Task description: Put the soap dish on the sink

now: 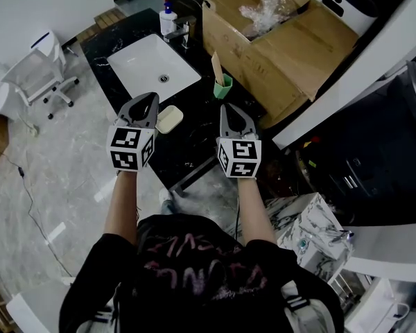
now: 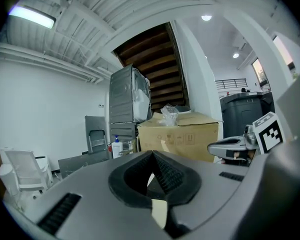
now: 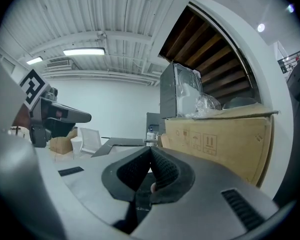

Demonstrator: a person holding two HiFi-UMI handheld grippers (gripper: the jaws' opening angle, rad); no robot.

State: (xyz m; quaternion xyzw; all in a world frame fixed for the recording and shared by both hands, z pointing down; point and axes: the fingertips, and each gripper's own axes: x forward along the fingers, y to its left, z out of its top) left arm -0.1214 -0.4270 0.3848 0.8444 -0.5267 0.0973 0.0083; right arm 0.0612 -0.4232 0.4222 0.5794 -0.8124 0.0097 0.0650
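A pale cream soap dish [image 1: 169,119] lies on the black marble counter [image 1: 194,139], just in front of the white sink basin [image 1: 154,66]. My left gripper [image 1: 150,98] hovers shut just left of the dish, not touching it. My right gripper [image 1: 226,109] hangs shut over the counter to the dish's right, nothing in it. In the left gripper view the jaws [image 2: 152,156] meet with nothing between them, and a sliver of the cream dish [image 2: 159,211] shows below. The right gripper view shows closed, empty jaws [image 3: 150,154].
A green cup [image 1: 223,86] with a wooden stick stands beyond the right gripper. A large open cardboard box [image 1: 277,40] sits at the counter's far right. A soap pump bottle [image 1: 167,19] and a tap [image 1: 182,30] are behind the basin. A white chair [image 1: 35,71] stands at left.
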